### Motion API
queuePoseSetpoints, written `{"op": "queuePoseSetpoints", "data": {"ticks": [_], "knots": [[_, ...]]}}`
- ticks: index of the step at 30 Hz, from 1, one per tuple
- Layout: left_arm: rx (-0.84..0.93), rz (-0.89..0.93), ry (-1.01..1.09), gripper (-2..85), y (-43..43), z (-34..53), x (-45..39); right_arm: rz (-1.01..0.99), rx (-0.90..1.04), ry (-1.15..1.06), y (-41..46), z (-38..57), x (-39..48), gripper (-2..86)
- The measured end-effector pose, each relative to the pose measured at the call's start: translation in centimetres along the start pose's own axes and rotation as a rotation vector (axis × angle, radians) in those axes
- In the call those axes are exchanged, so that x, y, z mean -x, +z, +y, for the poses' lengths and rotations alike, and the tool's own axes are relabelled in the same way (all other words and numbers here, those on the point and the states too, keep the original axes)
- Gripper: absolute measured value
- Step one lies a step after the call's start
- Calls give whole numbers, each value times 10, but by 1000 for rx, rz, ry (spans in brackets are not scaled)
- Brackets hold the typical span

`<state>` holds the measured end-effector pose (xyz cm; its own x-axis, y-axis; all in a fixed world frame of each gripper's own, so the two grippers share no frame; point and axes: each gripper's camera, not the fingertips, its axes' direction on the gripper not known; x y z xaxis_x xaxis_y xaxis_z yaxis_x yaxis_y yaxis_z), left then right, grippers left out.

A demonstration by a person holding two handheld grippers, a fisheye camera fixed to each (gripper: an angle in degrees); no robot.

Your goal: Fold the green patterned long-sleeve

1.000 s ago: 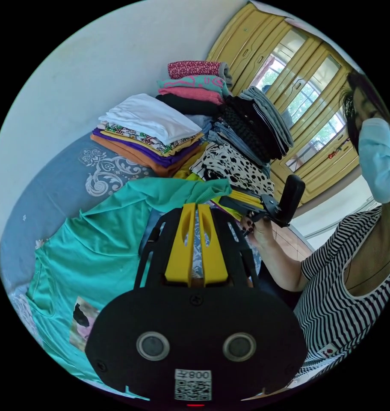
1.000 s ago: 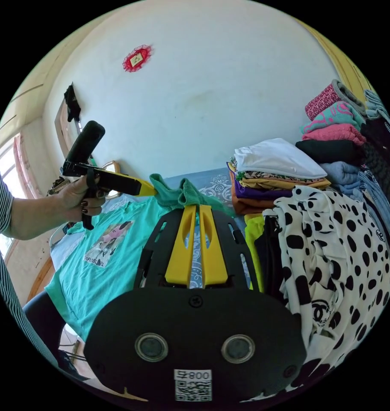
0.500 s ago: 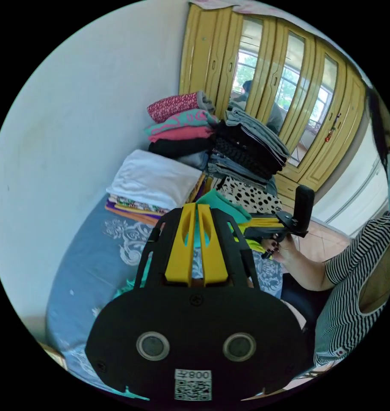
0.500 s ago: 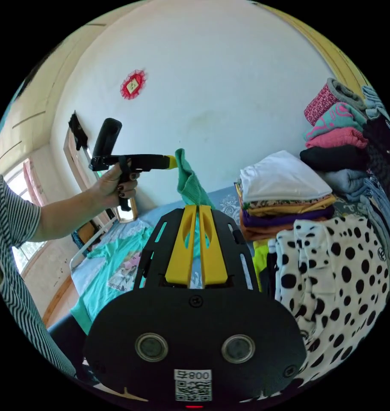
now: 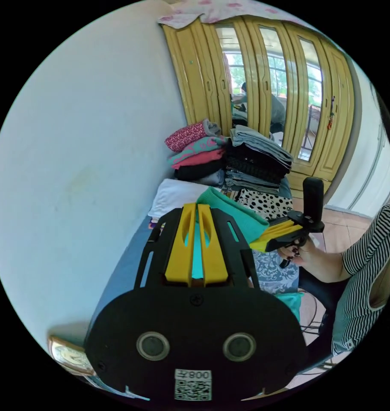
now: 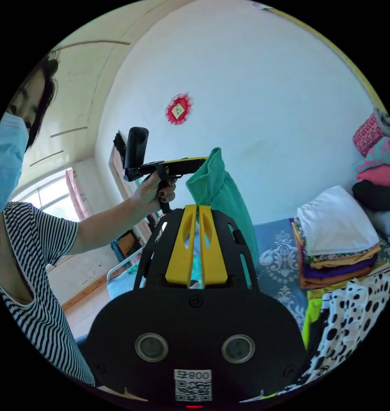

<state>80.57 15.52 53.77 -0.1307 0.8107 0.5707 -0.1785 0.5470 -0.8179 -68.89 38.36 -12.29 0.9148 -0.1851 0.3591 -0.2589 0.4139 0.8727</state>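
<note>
- Green long-sleeve (image 6: 223, 192) is up in the air above the bed (image 6: 280, 257), hanging between both tongs; no fold made yet, so the task looks barely begun.
- Left tongs (image 6: 199, 159), at 12 o'clock in the right gripper view, are clenched on the garment's ribbed edge; in the left gripper view the cloth (image 5: 231, 212) also sits between that view's own yellow jaws, at 12 o'clock.
- Right tongs (image 5: 259, 243), at 3 o'clock in the left gripper view, pinch the same teal cloth; grasping it, jaws closed.
- Left to do, as I judge: spread it flat, fold the sleeves in, fold the body.
- Versus a second ago: the shirt lay spread on the bed with its print showing, now it is lifted clear; both hands have gone up and both cameras now see more wall.
- Folded stacks (image 5: 212, 150) at 12 o'clock and polka-dot garment (image 6: 353, 308) at 4 o'clock are unchanged.
</note>
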Motion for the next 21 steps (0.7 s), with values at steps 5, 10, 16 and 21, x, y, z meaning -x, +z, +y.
{"op": "queuePoseSetpoints", "data": {"ticks": [5,10,16,21], "knots": [[21,-76,-103,6,-41,97,28,-88,83,-22,83,-9,47,4],[60,-113,-251,6,-60,197,59,-183,220,-18,195,-3,96,4],[168,-136,-416,6,-42,314,98,-219,400,9,321,20,140,4],[227,-127,-542,6,-17,396,129,-246,515,60,408,40,160,4]]}}
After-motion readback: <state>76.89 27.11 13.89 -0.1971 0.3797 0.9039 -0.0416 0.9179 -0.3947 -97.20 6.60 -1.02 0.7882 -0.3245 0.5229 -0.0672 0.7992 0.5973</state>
